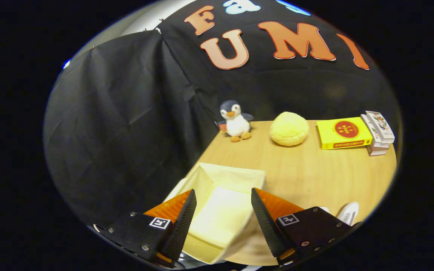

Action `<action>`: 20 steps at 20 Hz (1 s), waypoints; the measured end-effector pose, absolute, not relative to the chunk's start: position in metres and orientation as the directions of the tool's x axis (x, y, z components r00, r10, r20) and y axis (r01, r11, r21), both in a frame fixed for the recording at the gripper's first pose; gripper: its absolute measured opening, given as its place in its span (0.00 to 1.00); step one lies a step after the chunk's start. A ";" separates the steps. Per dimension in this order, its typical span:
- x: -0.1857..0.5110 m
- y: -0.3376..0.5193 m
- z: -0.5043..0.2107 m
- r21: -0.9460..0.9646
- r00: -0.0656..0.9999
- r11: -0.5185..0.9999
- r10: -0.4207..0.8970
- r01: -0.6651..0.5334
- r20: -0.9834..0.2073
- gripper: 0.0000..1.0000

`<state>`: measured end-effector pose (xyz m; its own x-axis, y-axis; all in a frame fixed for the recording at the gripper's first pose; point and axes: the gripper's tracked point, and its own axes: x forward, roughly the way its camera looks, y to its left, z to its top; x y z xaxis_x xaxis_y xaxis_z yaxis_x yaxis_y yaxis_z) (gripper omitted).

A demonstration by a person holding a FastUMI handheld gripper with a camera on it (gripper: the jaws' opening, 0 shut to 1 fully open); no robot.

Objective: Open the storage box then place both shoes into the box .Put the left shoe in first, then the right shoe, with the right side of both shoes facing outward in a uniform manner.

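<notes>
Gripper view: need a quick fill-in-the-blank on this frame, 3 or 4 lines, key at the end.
1. The claw is ____, holding nothing.
2. The cream box between its fingers is open and ____ inside.
3. Beyond the box on the table, the yellow ball sits between the ____ and the yellow book.
4. A white ____ pokes out beside the right finger.

Missing words: open; empty; penguin; shoe

Plush penguin (235, 121), yellow ball (289, 128), yellow box (343, 132), stacked cartons (379, 131) on table (315, 177).
</notes>
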<state>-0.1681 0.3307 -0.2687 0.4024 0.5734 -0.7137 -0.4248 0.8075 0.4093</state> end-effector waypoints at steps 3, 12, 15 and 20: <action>-0.184 0.264 -0.305 0.308 0.409 0.868 0.463 -0.389 -0.787 0.86; -0.243 0.147 -0.374 0.135 0.346 0.935 0.252 -0.328 -0.904 0.75; -0.268 0.131 -0.385 0.101 0.325 0.932 0.221 -0.347 -0.920 0.71; -0.276 0.114 -0.414 0.060 0.325 0.941 0.174 -0.332 -0.930 0.63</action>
